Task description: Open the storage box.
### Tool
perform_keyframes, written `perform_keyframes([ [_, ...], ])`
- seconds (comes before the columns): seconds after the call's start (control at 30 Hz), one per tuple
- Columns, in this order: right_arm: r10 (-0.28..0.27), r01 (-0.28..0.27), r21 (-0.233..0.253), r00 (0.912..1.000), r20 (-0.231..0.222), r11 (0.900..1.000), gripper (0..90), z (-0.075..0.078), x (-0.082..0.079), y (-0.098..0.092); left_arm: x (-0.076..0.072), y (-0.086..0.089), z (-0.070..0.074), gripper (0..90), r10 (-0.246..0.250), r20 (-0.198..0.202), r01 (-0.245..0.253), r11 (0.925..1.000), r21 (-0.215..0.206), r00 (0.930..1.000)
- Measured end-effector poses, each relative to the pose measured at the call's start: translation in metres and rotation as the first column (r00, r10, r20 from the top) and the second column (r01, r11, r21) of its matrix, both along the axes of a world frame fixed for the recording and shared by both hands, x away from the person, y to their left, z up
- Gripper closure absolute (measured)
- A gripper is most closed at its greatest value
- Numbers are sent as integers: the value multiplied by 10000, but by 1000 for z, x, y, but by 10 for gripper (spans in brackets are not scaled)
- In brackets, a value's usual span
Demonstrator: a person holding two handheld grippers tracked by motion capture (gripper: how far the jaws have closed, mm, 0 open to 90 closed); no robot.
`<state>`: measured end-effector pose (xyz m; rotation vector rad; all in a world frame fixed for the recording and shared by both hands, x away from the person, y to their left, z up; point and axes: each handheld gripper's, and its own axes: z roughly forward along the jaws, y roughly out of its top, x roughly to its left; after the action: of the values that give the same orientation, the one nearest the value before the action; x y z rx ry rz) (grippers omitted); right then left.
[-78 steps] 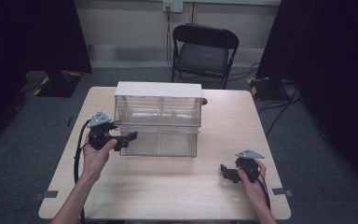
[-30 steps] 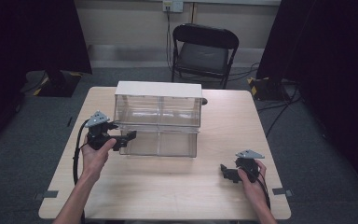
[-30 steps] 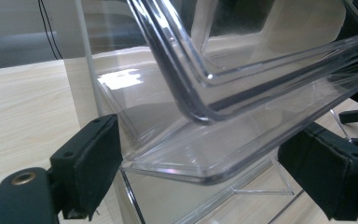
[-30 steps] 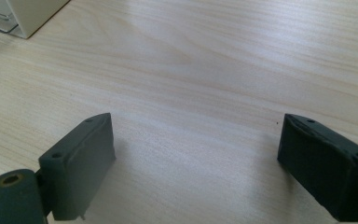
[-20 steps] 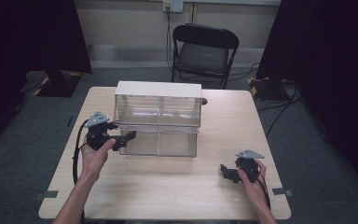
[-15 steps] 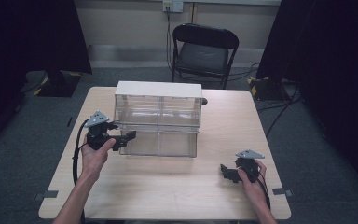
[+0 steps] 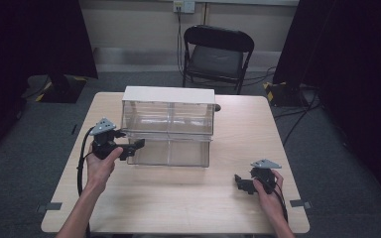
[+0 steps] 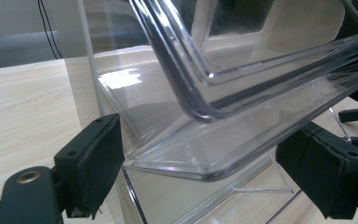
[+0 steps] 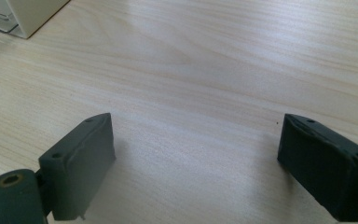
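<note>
Table point(image 7: 178, 198): pale wood, with a clear plastic drawer unit point(image 7: 167, 126) standing near its centre, slightly toward 12 o'clock. White top; the lower drawer point(image 7: 171, 151) was pulled out toward 6 o'clock, past the front of the unit.

Left gripper point(image 7: 131, 146): held by the left hand point(image 7: 101, 161) at 9 o'clock of the unit, jaws pointing toward 3 o'clock at the left front corner of the drawer. In the left gripper view its jaws stood wide apart, the drawer's clear corner point(image 8: 205, 158) lying between them; neither pad touched the plastic. Nothing gripped.

Right gripper point(image 7: 238, 181): held by the right hand point(image 7: 268, 191) near the table's 4 o'clock corner, well apart from the unit, jaws pointing toward 9 o'clock. In the right gripper view the jaws were wide open over bare tabletop point(image 9: 205, 74), with a corner of the unit's white base point(image 9: 23, 14) at 11 o'clock. Nothing gripped.

Chair point(image 7: 217, 54): black, folding, beyond the table at 12 o'clock.
</note>
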<state>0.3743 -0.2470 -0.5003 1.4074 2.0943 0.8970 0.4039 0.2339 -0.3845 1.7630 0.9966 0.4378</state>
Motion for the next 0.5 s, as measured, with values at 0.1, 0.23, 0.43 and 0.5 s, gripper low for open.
perform_keyframes([
  [0.1,3,-3,-4,10000,3,10000,102,0,0,0,0,0,0,150,7,-10,-7,10000,-16,10000],
  [0.23,2,-2,-1,10000,1,10000,102,0,0,0,0,0,0,150,-9,-18,9,10000,-20,10000],
  [0.43,16,-16,0,10000,10,10000,102,0,0,0,0,0,0,150,-2,-14,2,10000,-22,10000],
  [0.5,15,-15,-6,10000,9,10000,102,0,0,0,0,0,0,150,5,-10,-5,10000,-12,10000],
])
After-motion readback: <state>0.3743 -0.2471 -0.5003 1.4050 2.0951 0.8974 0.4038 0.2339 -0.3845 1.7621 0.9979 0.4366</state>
